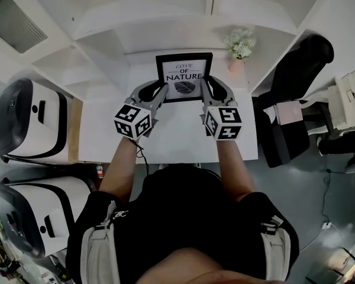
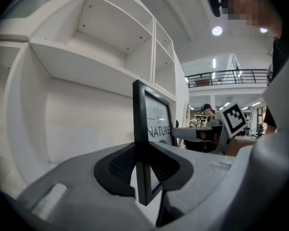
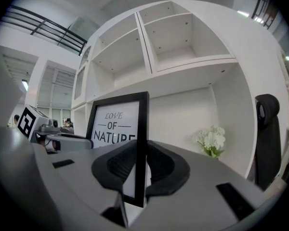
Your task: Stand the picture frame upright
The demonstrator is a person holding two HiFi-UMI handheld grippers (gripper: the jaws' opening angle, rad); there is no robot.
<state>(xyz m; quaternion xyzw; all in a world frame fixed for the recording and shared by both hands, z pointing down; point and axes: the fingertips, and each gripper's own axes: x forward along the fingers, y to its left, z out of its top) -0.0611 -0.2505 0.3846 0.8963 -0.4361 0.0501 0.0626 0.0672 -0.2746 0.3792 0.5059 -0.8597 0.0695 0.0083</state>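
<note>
The picture frame (image 1: 184, 77) is standing upright at my 12 o'clock, at the back of the white desk (image 1: 171, 138). I am clamping its 9 o'clock edge in my left gripper (image 1: 157, 92) and its 3 o'clock edge in my right gripper (image 1: 209, 91), with both sets of jaws narrowly parted. Flowers (image 1: 241, 42) are sitting at its 2 o'clock.
</note>
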